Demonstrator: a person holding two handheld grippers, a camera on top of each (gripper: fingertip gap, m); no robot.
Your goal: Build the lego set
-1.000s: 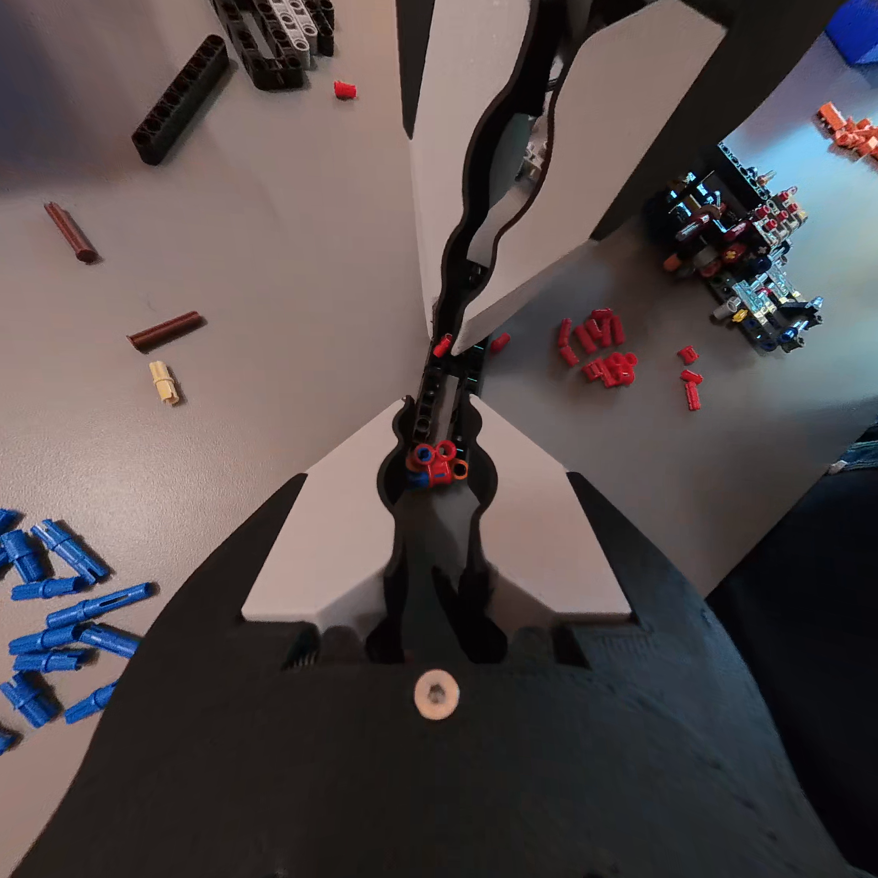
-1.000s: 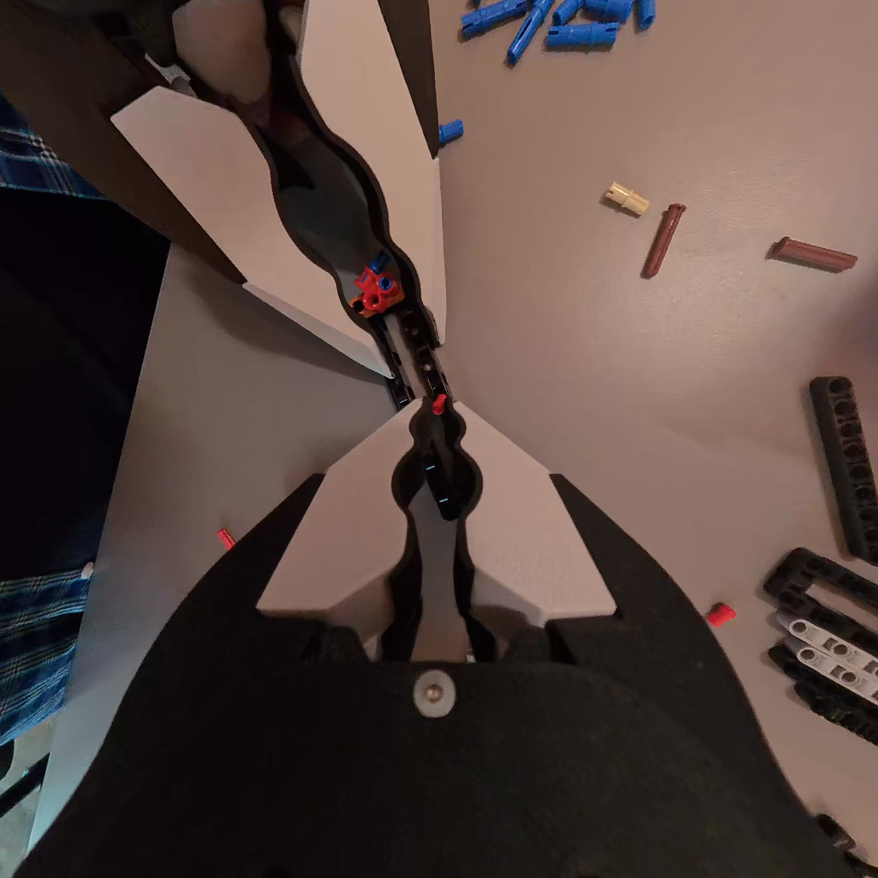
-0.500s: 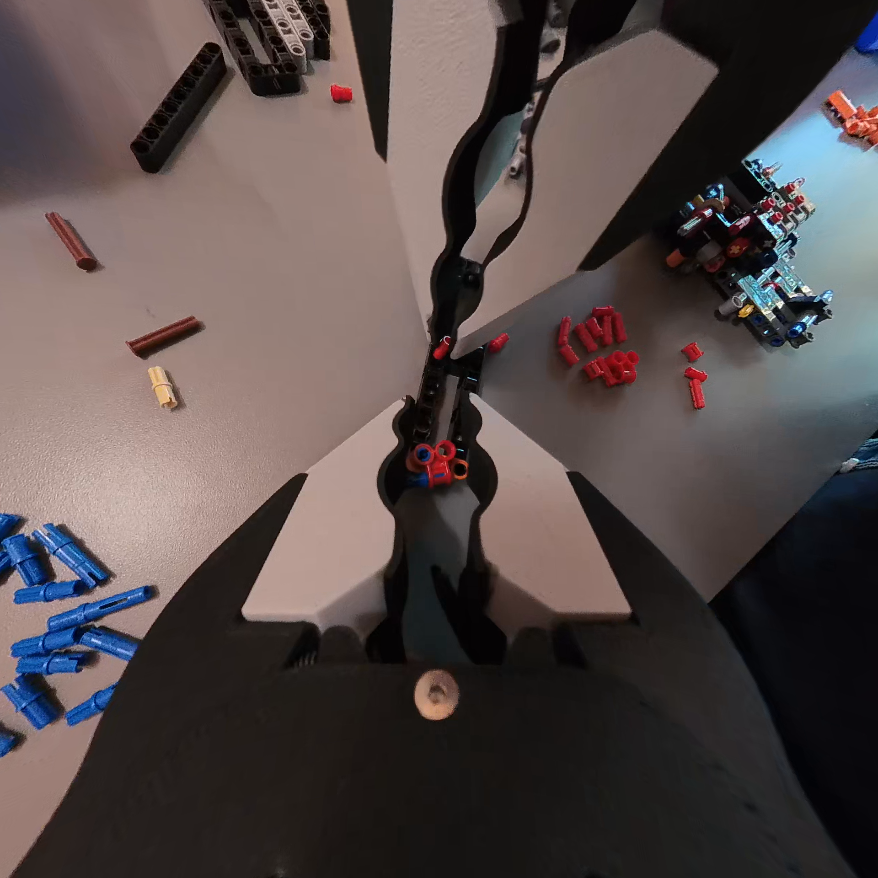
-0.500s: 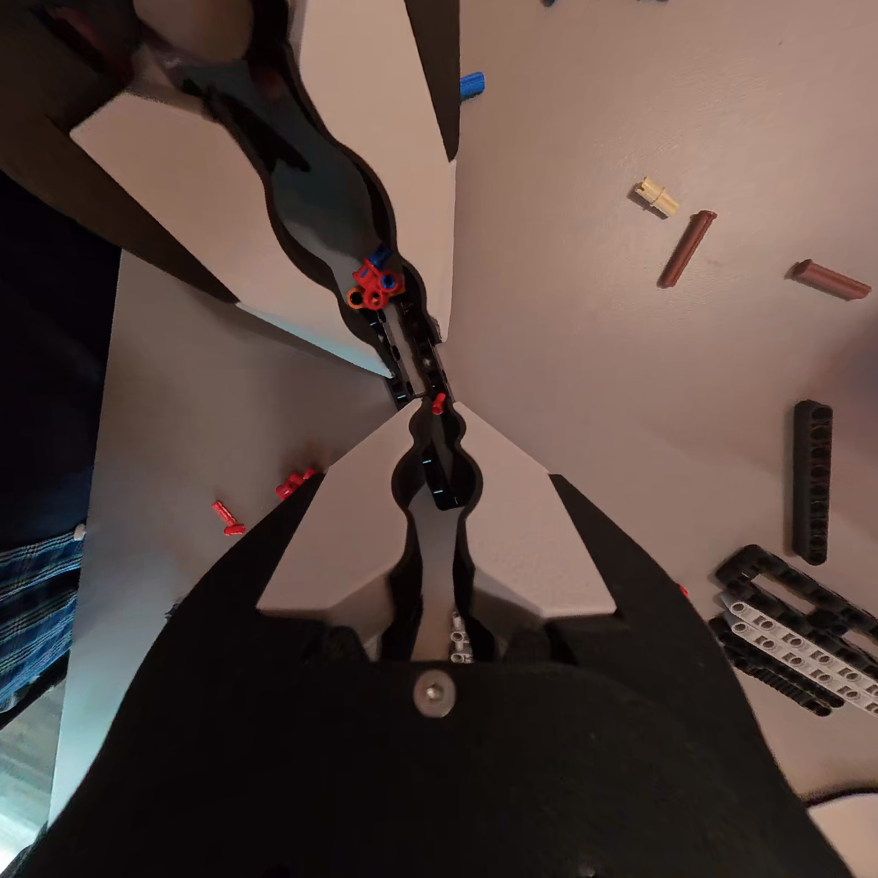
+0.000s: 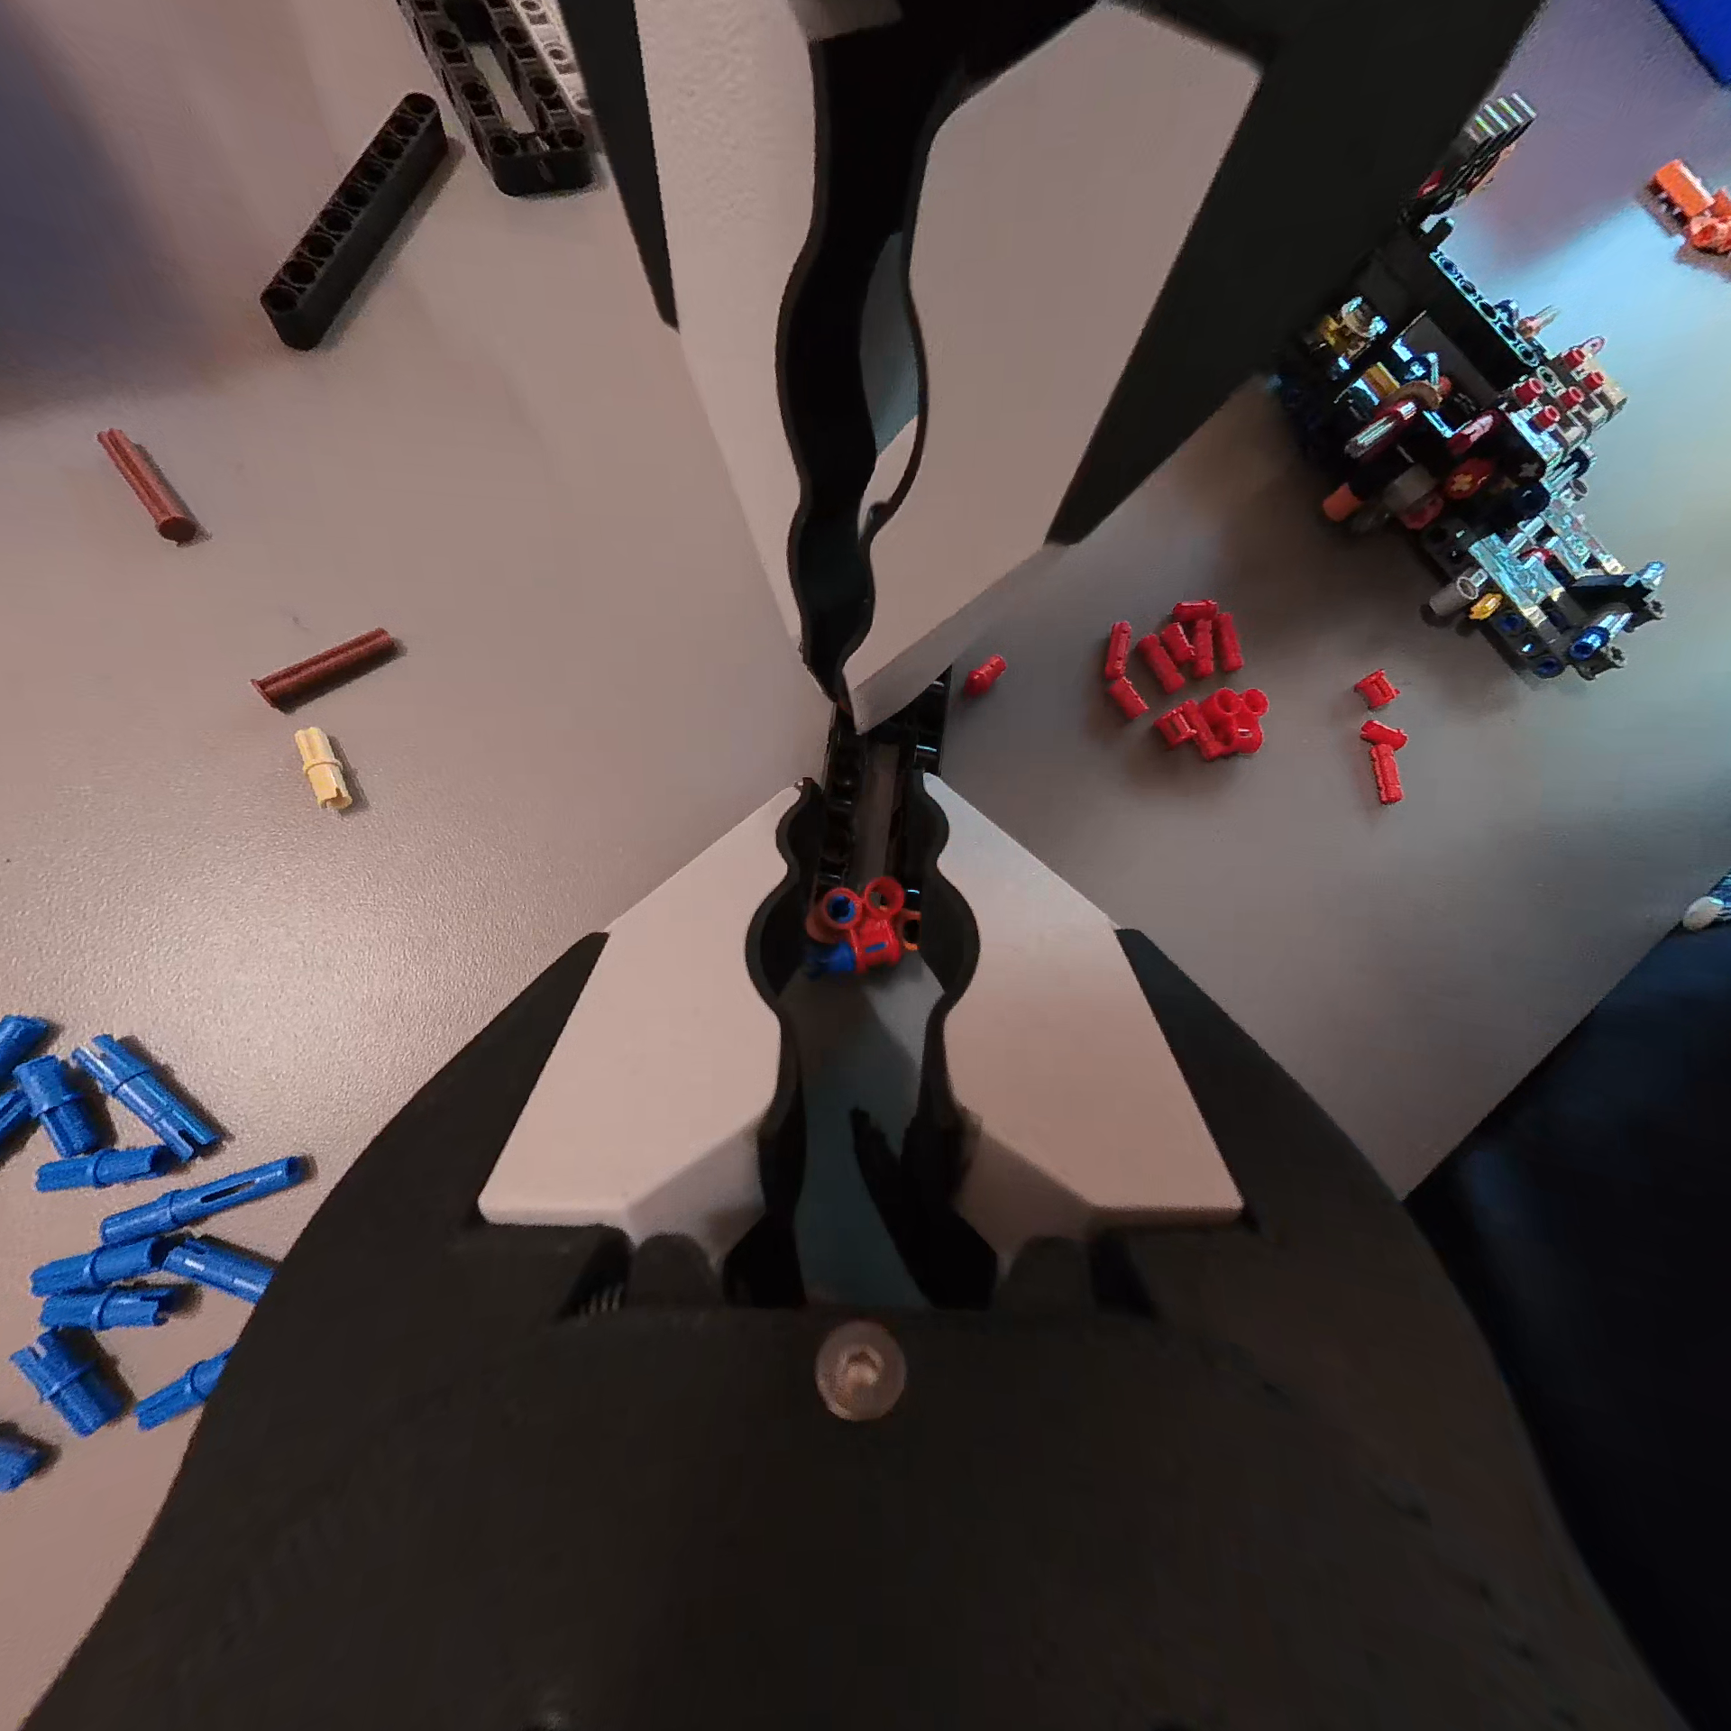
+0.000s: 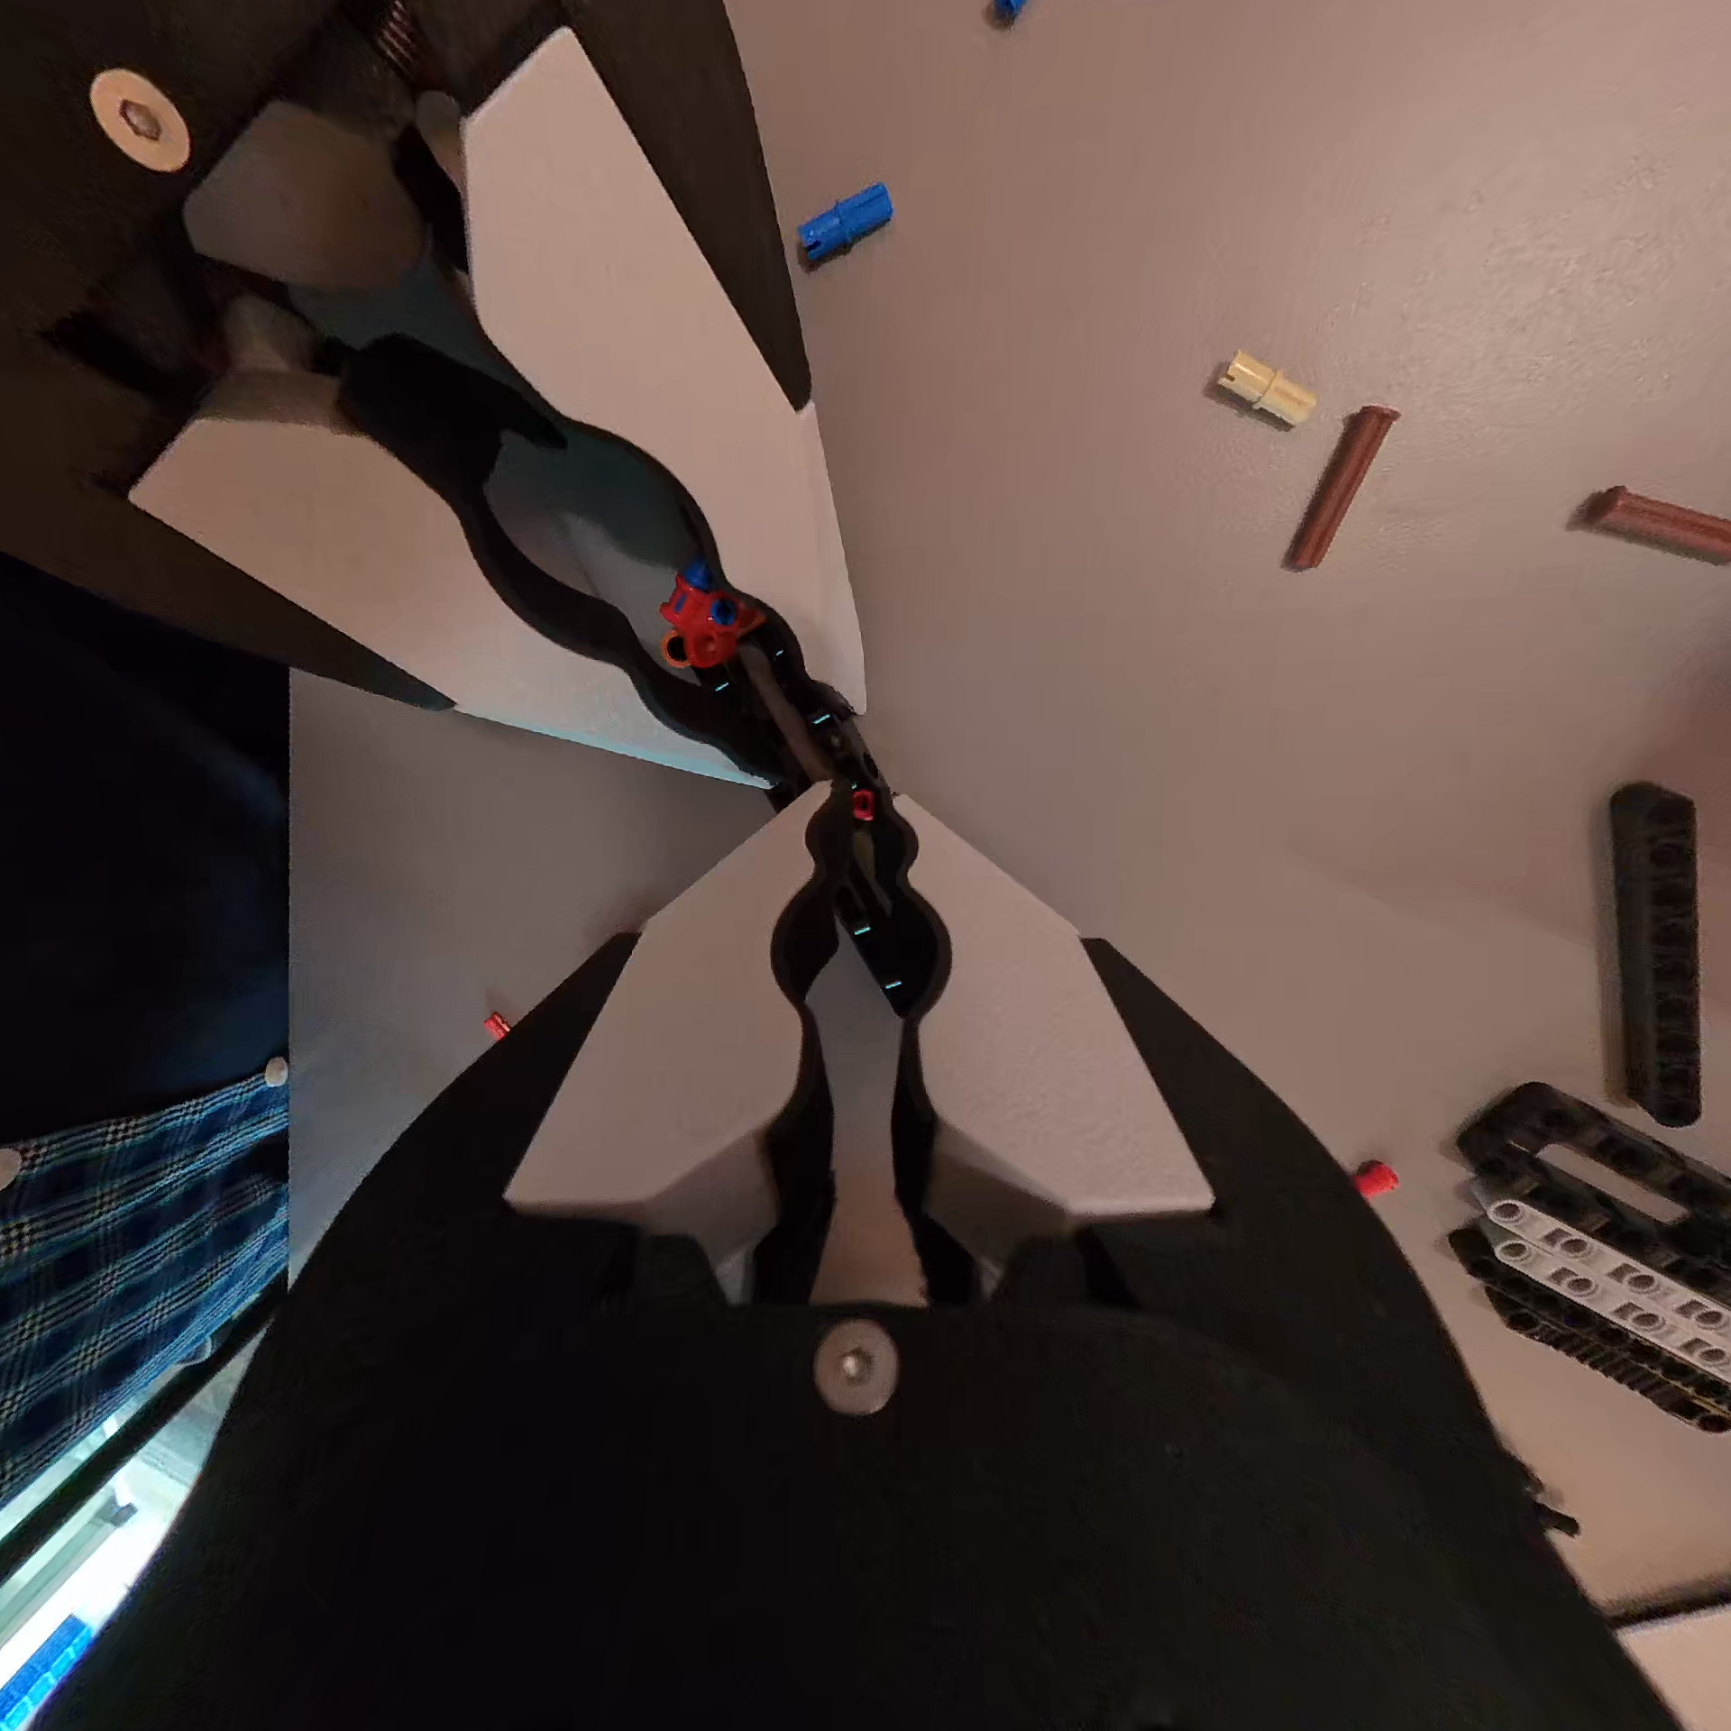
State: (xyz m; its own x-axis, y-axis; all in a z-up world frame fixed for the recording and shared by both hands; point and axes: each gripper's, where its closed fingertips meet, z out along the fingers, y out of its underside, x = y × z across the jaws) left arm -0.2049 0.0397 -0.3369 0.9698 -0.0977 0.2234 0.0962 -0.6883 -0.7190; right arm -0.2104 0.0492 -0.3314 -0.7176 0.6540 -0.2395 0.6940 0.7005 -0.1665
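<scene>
Black beam assembly (image 5: pixel 866 824) is held in the air between both grippers, over the grey table (image 5: pixel 525 749). Left gripper (image 5: pixel 862 796) is clamped on the end carrying the red-and-blue connector cluster (image 5: pixel 857 927); right gripper (image 6: pixel 857 806) is pinched on the other end, where a small red pin (image 6: pixel 862 803) sits right at the fingertips. Both jaws are closed on the same piece.

Step in hand is judged to be seating that red pin, or adjusting the grip on the beam. It is best done with the left grip kept firm as an anchor, and force applied along the pin axis, not sideways, so the thin beams are not twisted apart or dropped.

Shown only in the left wrist view: red pin pile (image 5: pixel 1190 684), the built multicolour model (image 5: pixel 1480 496) well beyond it, and blue pins (image 5: pixel 122 1227) at the left edge. Shown only in the right wrist view: the red pin at the tips, the table edge, a plaid sleeve (image 6: pixel 131 1246), and grey and black beams (image 6: pixel 1611 1283). Brown axles (image 6: pixel 1339 487), the tan pin (image 6: pixel 1264 389) and the long black beam (image 6: pixel 1653 946) are seen in both.
</scene>
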